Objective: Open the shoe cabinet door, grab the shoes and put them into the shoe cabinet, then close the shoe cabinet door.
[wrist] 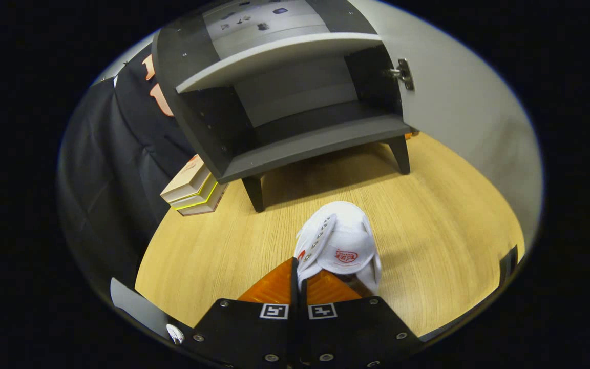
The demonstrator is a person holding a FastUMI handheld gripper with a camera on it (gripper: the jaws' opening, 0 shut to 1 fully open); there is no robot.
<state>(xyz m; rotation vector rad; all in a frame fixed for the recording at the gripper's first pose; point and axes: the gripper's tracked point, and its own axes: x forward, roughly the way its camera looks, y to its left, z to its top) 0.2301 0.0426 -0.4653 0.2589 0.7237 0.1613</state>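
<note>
Two fingers of the gripper (299,287) pinch the white shoe (341,246), its long axis toward 12 o'clock. Open cabinet (300,148) lies ahead at 12.

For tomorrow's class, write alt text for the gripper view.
The claw is shut on the edge of a white shoe, held above a wooden floor. Beyond it stands a dark shoe cabinet, door open, with stacked books beside it.

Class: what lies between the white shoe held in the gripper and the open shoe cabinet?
Bare wooden floor in the gripper view; the gripper pinches the shoe, cabinet beyond.
</note>
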